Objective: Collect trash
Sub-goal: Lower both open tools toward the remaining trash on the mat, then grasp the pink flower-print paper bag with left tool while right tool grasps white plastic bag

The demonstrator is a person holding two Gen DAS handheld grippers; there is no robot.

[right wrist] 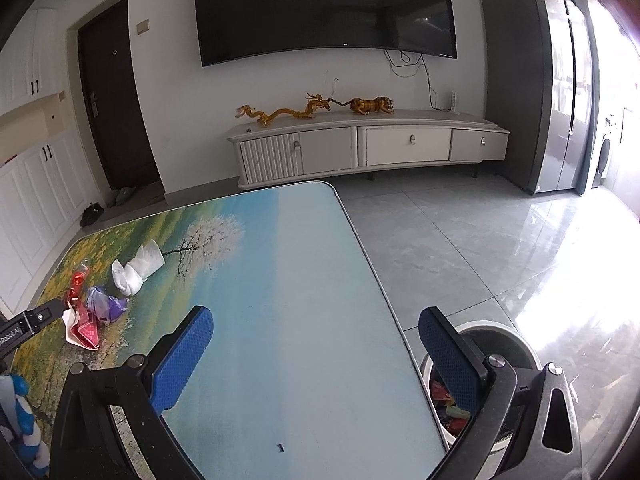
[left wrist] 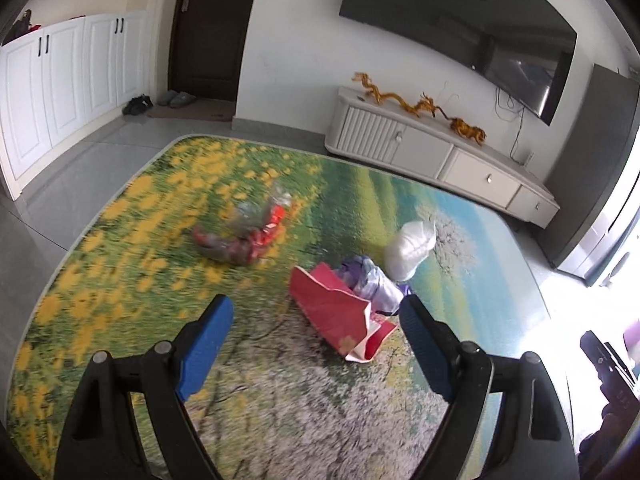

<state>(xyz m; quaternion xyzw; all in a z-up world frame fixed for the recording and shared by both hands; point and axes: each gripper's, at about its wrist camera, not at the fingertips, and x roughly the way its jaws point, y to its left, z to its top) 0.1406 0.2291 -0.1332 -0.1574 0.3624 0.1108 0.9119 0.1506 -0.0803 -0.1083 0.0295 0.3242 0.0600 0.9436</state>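
Hovering over the printed worktop [left wrist: 100,240], my left claw [left wrist: 316,312] stands spread wide with nothing between its blue pads, and the red paper bag [left wrist: 340,316] lies at about one o'clock from it, tipped on its side with a crumpled purple plastic bag [left wrist: 374,280] pressed against its mouth. A white plastic bag [left wrist: 412,246] sits just beyond, and a clear bottle with a red label [left wrist: 248,232] lies at eleven o'clock. My right claw [right wrist: 316,328] is also spread and empty, hanging by the worktop's near edge, I judge because the trash bin [right wrist: 516,348] stands at its four o'clock on the floor, already holding wrappers.
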